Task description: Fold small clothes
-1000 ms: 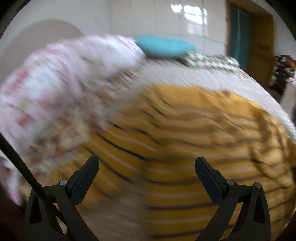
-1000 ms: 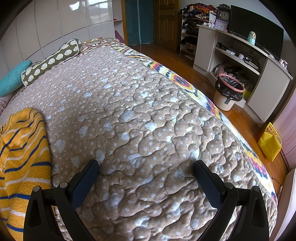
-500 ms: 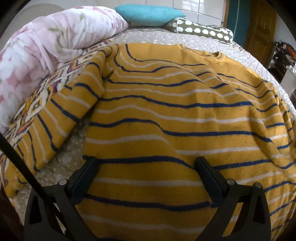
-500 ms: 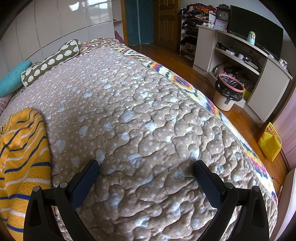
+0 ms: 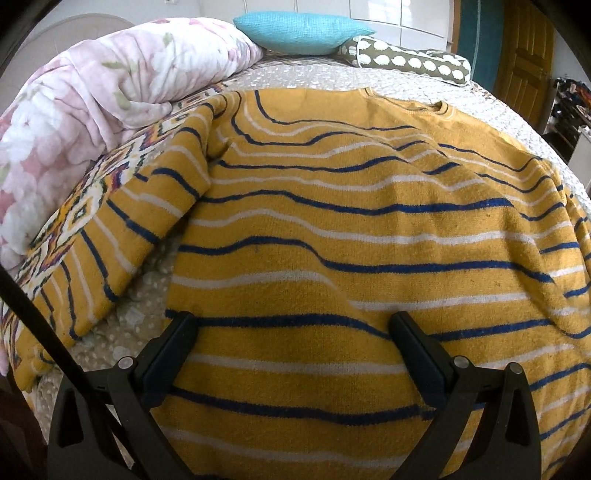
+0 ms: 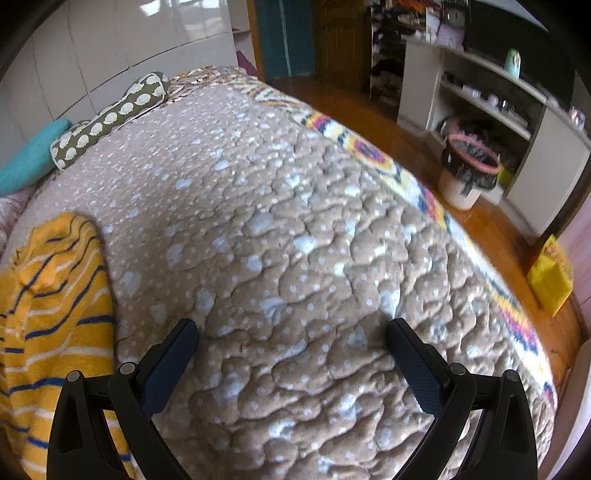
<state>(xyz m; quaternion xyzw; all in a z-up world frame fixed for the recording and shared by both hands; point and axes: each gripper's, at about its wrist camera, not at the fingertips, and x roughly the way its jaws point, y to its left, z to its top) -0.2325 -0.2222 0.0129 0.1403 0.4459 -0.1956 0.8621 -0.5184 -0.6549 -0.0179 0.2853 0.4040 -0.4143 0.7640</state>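
Left tongs [image 5: 293,332]: wide apart, nothing held, low over the bottom part of the yellow sweater [image 5: 369,236]. Cannot tell if touching the cloth.

Right tongs [image 6: 291,339]: wide apart too, nothing between them, over the bare brown quilt [image 6: 295,229] on the bed, off to the right of the sweater's edge [image 6: 55,295].

Yellow sweater with thin blue and white stripes, spread out flat on the bed, neck hole [image 5: 406,101] at the far end. Left sleeve [image 5: 122,236] stretched out down the left side, lying partly on the quilt's bright patterned border [image 5: 74,214]. Some soft bumps and wrinkles across the body, more bunching at the right side.

Beyond the sweater on the left, a pink flowery blanket [image 5: 103,96] piled up. At the head of the bed, a teal pillow [image 5: 299,31] and beside it a long green bolster with white spots [image 5: 410,62].

To the right of the bed, a wooden floor [image 6: 424,147], a bin with a black bag and pink rim [image 6: 467,170], white shelves [image 6: 491,103], and a yellow bag [image 6: 550,277] on the floor.
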